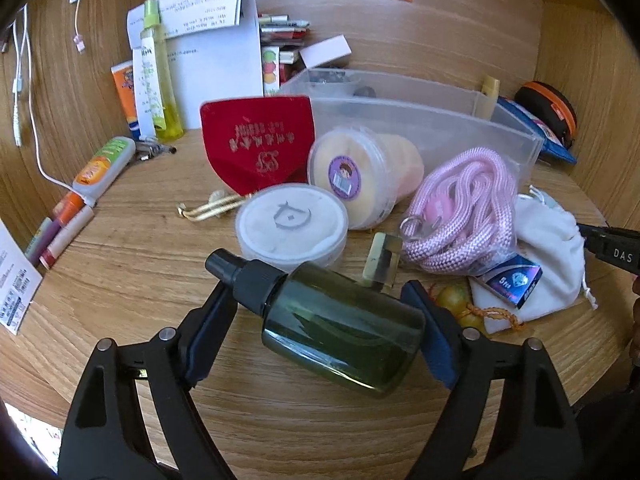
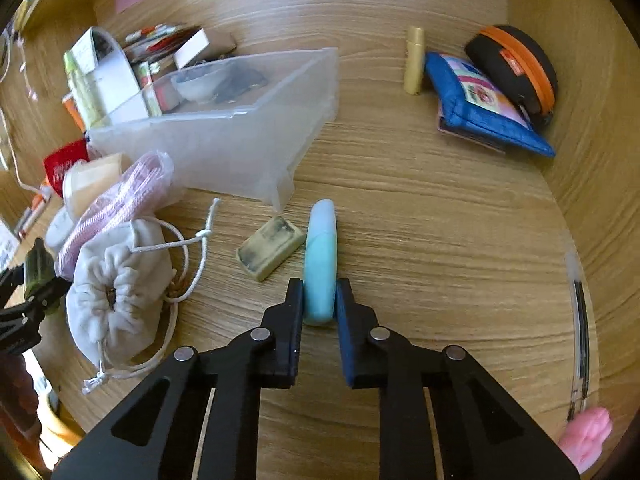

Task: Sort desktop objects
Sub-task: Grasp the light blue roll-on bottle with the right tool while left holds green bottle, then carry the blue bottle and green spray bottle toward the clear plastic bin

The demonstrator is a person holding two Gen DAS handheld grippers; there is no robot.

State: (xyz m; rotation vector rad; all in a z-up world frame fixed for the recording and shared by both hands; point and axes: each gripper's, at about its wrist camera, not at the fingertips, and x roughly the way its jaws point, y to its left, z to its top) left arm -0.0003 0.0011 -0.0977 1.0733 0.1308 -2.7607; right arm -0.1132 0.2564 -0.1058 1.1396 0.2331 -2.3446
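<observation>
- The dark green spray bottle (image 1: 340, 320) lies crosswise between the left gripper (image 1: 320, 320) fingers. Its long axis runs roughly from one pad to the other, with the black pump cap (image 1: 244, 276) towards the left finger (image 1: 212, 320) and the base against the right finger (image 1: 428, 340).
- Those fingers stand wide, and they appear to clamp the bottle end to end. It seems to be lifted just clear of the counter (image 1: 140, 260), though I cannot be sure it is off the wood.
- The pale blue tube (image 2: 320, 264) sits upright in the right-wrist view, its long axis pointing straight ahead, away from the right gripper (image 2: 320, 300). The fingers there are nearly closed and pinch the tube's near end, so most of its length sticks out forward.
- Just left of the tube lies a small yellowish block (image 2: 270, 252), close but apart from it.
- The clear plastic bin (image 2: 240, 132) stands beyond both held things and looks the likely drop place. From the right gripper it lies ahead and to the left. From the left gripper it lies ahead and to the right, behind the round tubs (image 1: 292, 224) and the pink rope (image 1: 460, 208).
- My judgement: the right hand has the clearer path to the bin's open top. The white drawstring pouch (image 2: 116, 280) sits between the two grippers.
</observation>
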